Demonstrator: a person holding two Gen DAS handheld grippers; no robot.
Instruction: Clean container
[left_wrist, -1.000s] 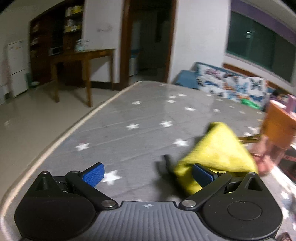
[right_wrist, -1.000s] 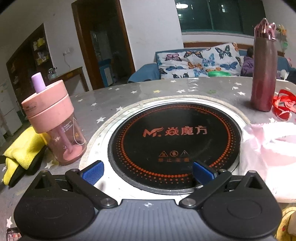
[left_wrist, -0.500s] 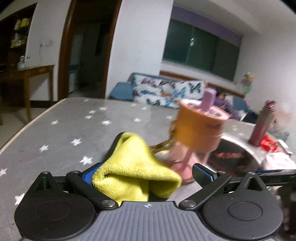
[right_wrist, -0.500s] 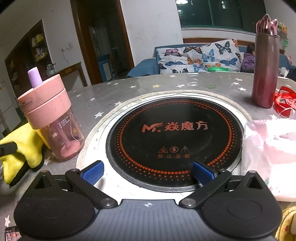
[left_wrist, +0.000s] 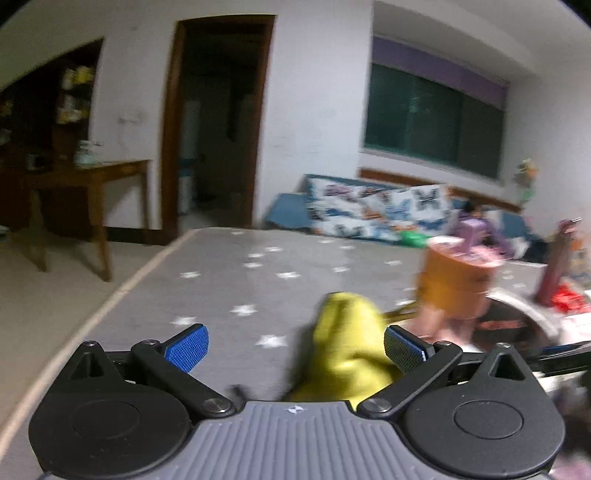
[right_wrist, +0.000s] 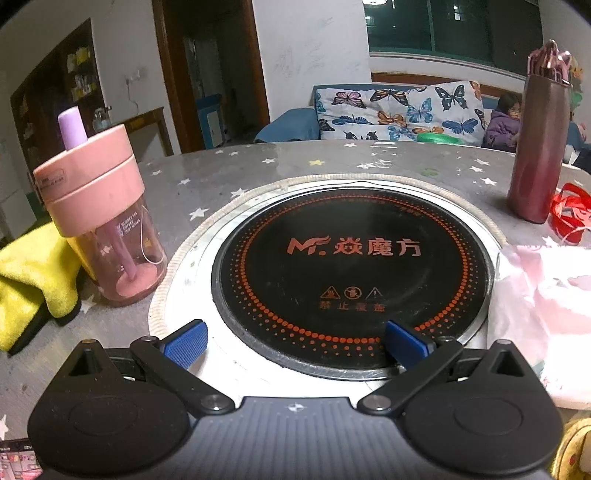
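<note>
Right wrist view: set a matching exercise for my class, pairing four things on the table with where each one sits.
Things
1. pink cup
2. yellow cloth
3. maroon flask
4. pink plastic bag

Places
A. upright at the far right, beside a red ribbon
B. lying at the right of the cooktop
C. upright at the cooktop's left rim
D. bunched at the far left, behind the cup

Pairs: 1-C, 2-D, 3-A, 4-B

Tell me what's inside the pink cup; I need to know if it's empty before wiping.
Through the clear wall of the pink cup, only a pink straw shows. The opaque lid hides the upper part.
</note>
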